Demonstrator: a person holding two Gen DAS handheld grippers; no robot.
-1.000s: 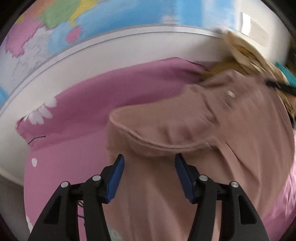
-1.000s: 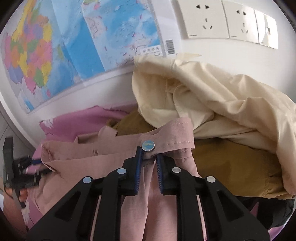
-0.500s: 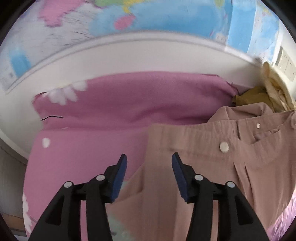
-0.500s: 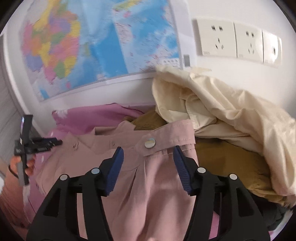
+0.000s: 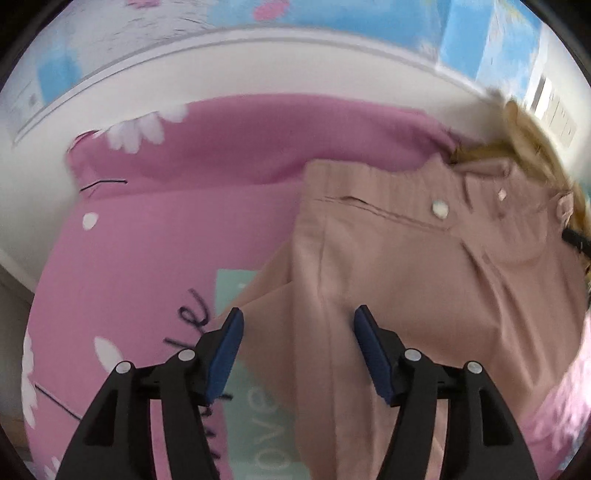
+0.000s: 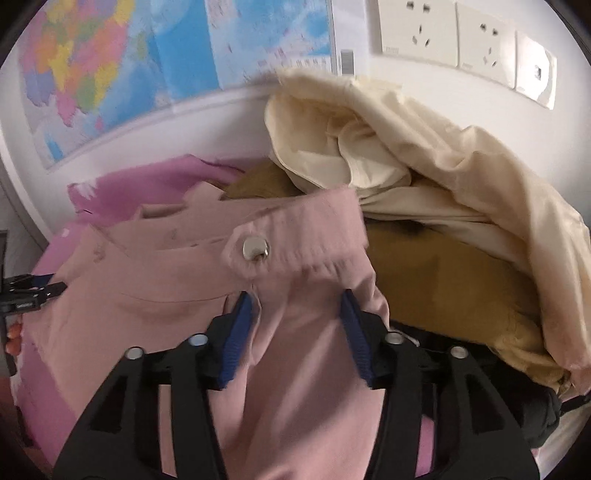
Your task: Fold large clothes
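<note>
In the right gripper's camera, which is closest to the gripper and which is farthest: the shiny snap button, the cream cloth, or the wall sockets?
From the right gripper:
1. Shiny snap button, just ahead on the pink garment's waistband.
2. Cream cloth, heaped behind, to the right.
3. Wall sockets, up on the wall, farthest.

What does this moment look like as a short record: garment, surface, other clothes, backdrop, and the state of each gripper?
garment: dusty pink trousers, waistband with metal snap toward the wall, lying flat
surface: pink floral bedding under the trousers
other clothes: cream garment piled on a mustard garment, right of the waistband
backdrop: wall map, sockets
left gripper: open, jaws just widened, over the trousers' left edge, not pinching
right gripper: open, jaws just widened, fabric below the waistband between them, not pinched
</note>
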